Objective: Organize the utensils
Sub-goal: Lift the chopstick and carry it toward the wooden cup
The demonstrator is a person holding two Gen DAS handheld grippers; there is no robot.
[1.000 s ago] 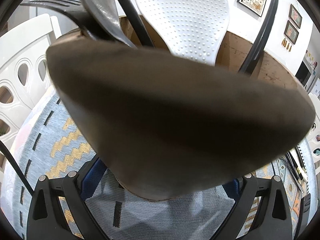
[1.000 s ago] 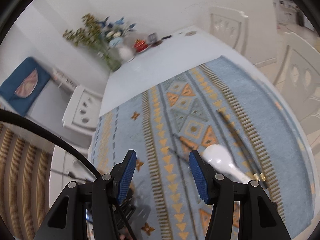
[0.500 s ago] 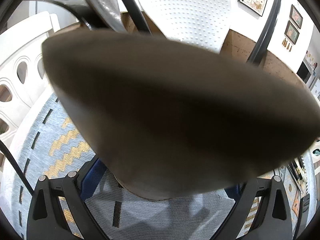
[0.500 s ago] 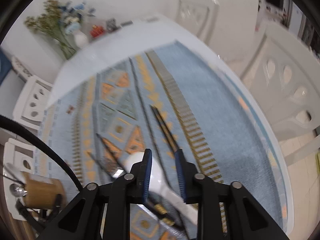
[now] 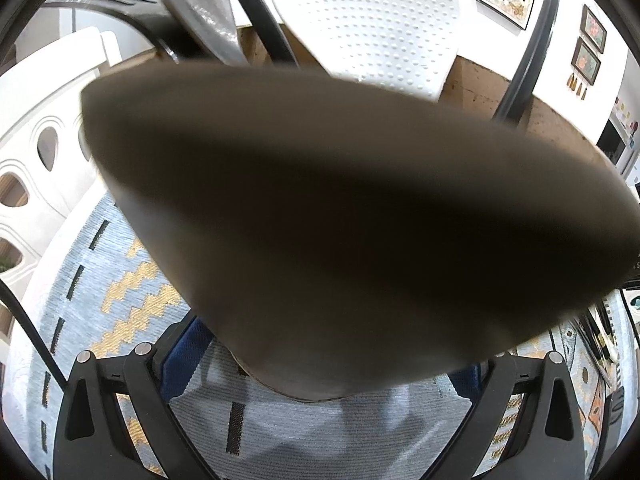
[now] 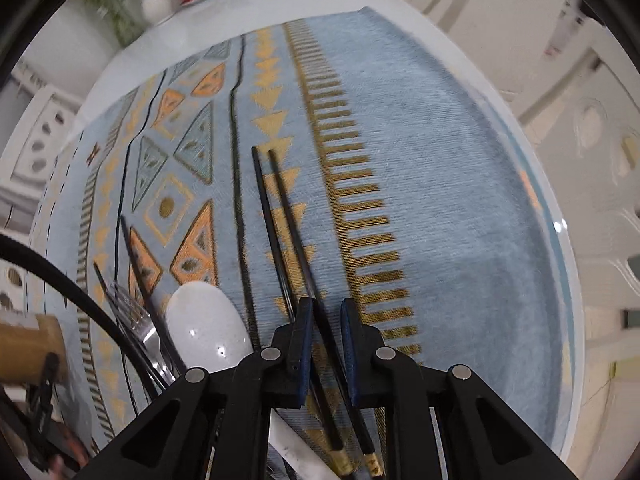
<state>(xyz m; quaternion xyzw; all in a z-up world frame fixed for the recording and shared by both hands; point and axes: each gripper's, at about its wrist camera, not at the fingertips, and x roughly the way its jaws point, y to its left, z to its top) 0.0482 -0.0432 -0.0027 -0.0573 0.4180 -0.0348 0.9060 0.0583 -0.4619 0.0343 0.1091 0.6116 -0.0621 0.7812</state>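
My left gripper (image 5: 320,364) is shut on a brown utensil holder (image 5: 340,220) that fills the left wrist view. A white dotted spatula (image 5: 368,20), a metal spoon (image 5: 200,8) and a black fork (image 5: 120,4) stick out of it. In the right wrist view, two black chopsticks with gold ends (image 6: 280,216) lie side by side on the blue patterned tablecloth (image 6: 440,160). My right gripper (image 6: 326,320) points down over them. Its jaws have just been closing to a narrow gap, and one chopstick shows in that gap untouched by the pads.
A white ceramic spoon (image 6: 204,328), a metal fork (image 6: 132,320) and another dark stick (image 6: 136,256) lie left of the chopsticks. The holder (image 6: 28,348) shows at the far left edge. White chairs (image 6: 600,128) ring the table, with flowers (image 6: 120,12) at its far end.
My right gripper has dropped toward the table and shifted over the chopsticks, tilting more steeply down, and its jaws have narrowed from wide apart. The left gripper and holder have barely moved.
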